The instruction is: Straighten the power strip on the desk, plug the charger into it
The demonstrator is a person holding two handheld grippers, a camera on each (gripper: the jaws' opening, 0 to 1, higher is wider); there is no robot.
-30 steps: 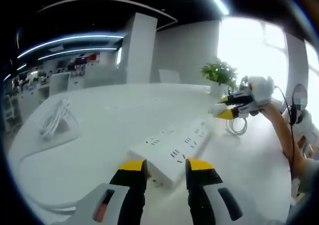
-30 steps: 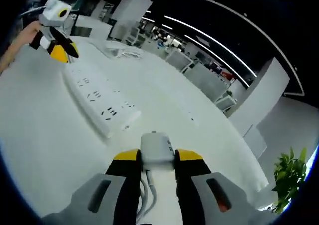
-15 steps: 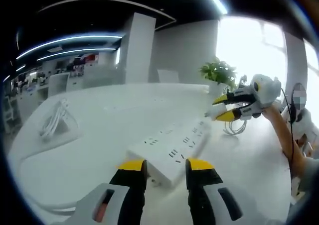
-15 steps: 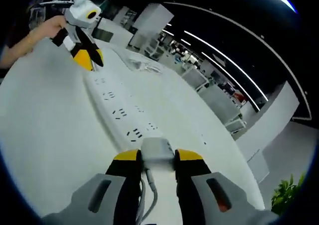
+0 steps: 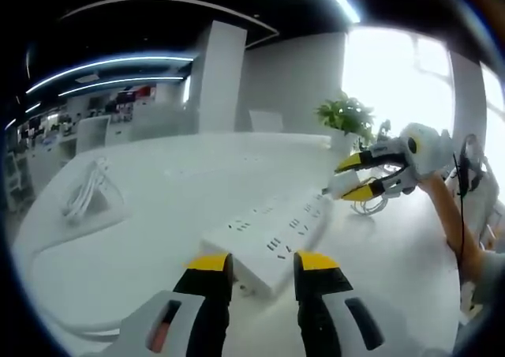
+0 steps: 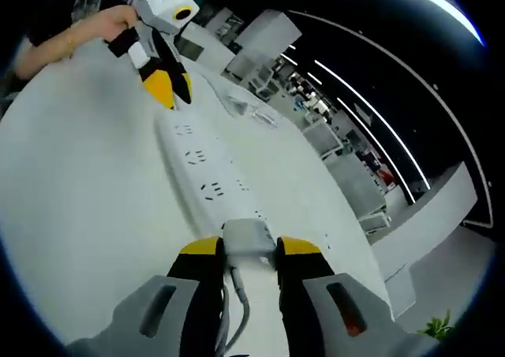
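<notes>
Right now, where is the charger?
The charger is clamped in the right gripper, just over the near end of the power strip in the right gripper view.

White desk [image 5: 158, 215]: power strip [image 5: 272, 234] flat at centre; coiled white cable [image 5: 87, 187] well left of strip; potted plant [image 5: 347, 120] beyond it.
</notes>
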